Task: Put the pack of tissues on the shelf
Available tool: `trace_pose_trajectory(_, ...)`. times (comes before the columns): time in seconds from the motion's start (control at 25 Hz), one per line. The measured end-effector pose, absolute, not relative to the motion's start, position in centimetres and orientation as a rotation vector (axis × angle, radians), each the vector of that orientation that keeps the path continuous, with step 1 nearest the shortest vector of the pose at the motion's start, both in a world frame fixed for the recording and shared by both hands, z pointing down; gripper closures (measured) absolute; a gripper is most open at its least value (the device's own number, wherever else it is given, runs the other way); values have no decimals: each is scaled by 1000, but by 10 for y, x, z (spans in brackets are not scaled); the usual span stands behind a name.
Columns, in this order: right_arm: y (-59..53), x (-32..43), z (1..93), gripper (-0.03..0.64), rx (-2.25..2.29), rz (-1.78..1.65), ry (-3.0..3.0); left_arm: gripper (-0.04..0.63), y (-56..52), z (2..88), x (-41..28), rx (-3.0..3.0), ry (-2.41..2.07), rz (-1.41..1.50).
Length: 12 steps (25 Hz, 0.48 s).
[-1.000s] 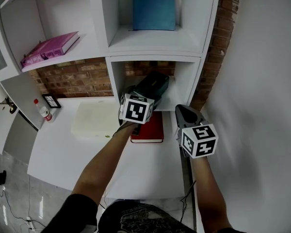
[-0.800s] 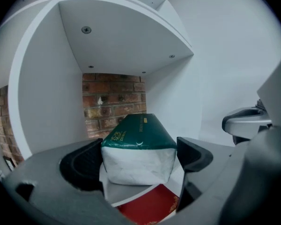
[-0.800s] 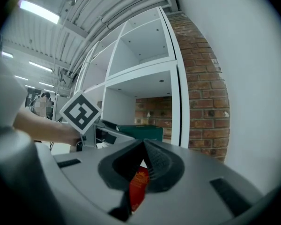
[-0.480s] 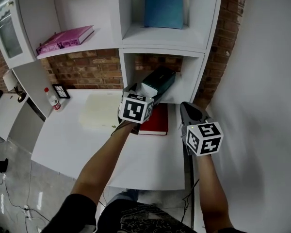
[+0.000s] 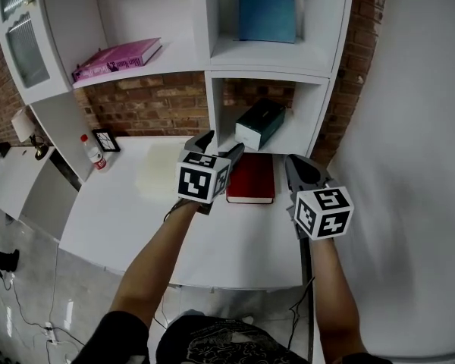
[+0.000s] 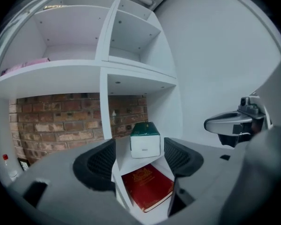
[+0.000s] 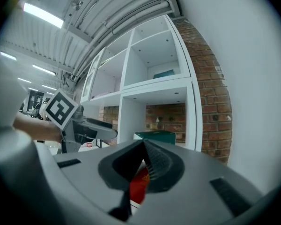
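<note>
The pack of tissues [image 5: 259, 123], a dark green box with a white end, rests in the lower shelf compartment [image 5: 307, 120] above the table. It also shows in the left gripper view as the pack [image 6: 145, 139], beyond the jaws and apart from them. My left gripper [image 5: 221, 144] hangs over the table in front of that compartment; its jaws are closing with nothing between them. My right gripper [image 5: 296, 165] is shut and empty at the table's right edge. A red book [image 5: 251, 178] lies under both.
A pink book [image 5: 117, 55] lies on the left shelf. A blue book [image 5: 267, 10] stands in the upper compartment. A small bottle [image 5: 93, 152] and a picture frame [image 5: 106, 139] stand at the table's back left, near a cream pad [image 5: 158, 171]. A white wall bounds the right.
The left gripper let go of the tissue pack inside the lower compartment and drew back toward me. The pack stays on the shelf. The right gripper hardly moved.
</note>
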State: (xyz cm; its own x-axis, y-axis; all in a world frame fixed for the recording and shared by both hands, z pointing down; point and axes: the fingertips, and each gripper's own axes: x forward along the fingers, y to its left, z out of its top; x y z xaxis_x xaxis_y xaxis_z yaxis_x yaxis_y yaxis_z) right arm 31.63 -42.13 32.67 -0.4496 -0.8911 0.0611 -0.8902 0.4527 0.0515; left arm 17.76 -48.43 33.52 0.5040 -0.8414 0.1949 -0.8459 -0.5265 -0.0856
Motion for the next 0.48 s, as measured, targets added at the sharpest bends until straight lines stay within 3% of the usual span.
trace_pose_trajectory(0.2,-409,294,321,612,1634,-31,-2579,375,-468,324,134,2716,-1545,266)
trace_pose_trajectory(0.48,-386,259,308,614,1699,-61,-2535,463,-443,321,79,2774,-1566,271)
